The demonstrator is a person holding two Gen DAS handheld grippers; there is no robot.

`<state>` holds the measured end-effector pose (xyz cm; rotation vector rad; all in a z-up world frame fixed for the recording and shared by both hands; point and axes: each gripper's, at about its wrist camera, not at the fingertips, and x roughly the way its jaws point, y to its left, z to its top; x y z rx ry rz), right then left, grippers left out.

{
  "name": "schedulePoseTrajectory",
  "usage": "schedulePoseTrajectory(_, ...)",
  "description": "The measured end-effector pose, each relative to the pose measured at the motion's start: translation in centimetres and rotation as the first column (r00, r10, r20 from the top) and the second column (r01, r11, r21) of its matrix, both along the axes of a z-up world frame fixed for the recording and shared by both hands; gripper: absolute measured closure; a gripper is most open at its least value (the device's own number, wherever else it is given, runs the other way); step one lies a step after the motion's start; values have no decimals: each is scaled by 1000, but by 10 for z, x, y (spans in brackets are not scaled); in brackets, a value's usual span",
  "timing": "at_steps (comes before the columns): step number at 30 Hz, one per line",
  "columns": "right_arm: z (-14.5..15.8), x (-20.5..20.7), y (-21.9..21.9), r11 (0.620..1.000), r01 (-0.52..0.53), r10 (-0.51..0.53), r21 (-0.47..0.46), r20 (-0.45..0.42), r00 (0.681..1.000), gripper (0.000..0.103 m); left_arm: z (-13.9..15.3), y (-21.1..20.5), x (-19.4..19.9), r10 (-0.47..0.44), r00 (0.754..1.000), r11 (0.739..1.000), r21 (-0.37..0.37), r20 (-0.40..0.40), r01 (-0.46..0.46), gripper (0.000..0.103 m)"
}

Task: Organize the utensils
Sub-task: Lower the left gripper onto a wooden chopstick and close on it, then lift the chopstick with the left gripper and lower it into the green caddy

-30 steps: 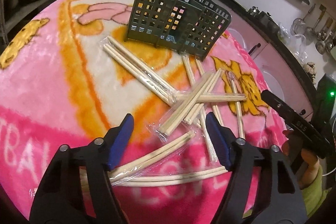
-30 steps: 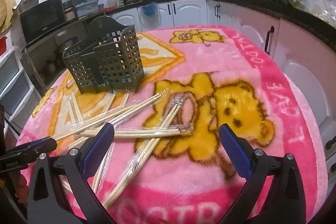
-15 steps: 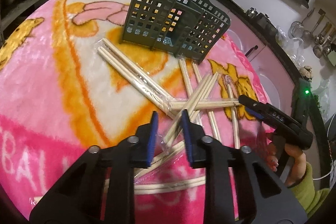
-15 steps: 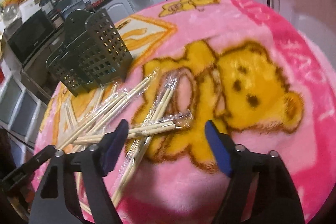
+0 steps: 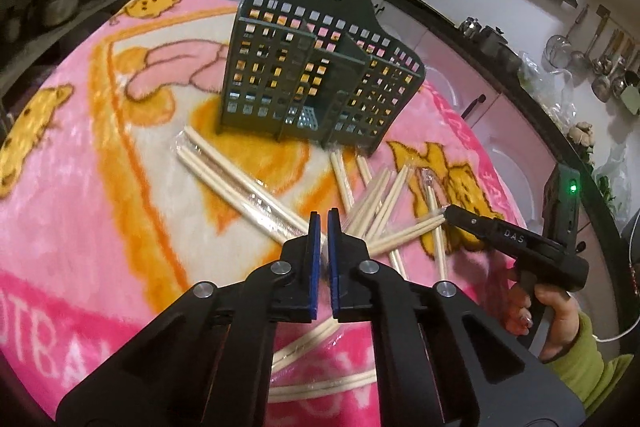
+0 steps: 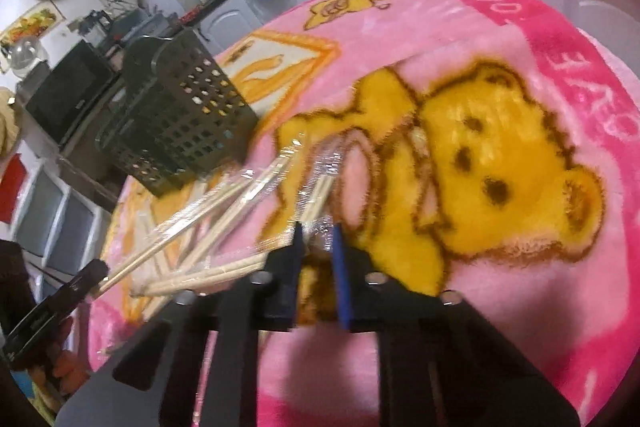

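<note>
Chopsticks (image 5: 256, 197): pale wood pairs in clear crinkly wrap, scattered crisscross on fuzzy pink blanket (image 5: 100, 211) over tabletop, just in front of dark green grid-wall holder (image 5: 320, 75), upright. Left gripper (image 5: 324, 223) fingers nearly closed on wrapper w/ pair. Right gripper (image 6: 316, 239) fingers narrow around wrapper end; grip unclear, blurred.

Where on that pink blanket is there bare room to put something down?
Bare patches: the blanket left of the wrapped chopsticks, and the bear print on the far right. It is crowded in front of the green holder, where the chopstick packs cross.
</note>
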<state>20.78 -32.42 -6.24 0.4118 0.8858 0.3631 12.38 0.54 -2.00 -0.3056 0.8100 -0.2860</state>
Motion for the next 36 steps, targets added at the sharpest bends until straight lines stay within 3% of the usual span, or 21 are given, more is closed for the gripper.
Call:
schedulePoseTrajectory(1,4,-1,1,1000,-11,11,4,17,1000,101,2,0,1,-3,1000,1000,5,5,3,101)
schedulePoseTrajectory(15,60,-7,18,993,-111,103,33,185,977,102,35,10,14,2,996,999,35,88,-6,103)
schedulePoseTrajectory(23,103,-10,38,985,-173,169,-12,310,936,102,70,11,22,-11,985,998,63,174,0,103)
schedulePoseTrajectory(36,150,-10,55,974,-212,227,-83,432,873,102,113,11,38,-25,964,998,70,264,6,103)
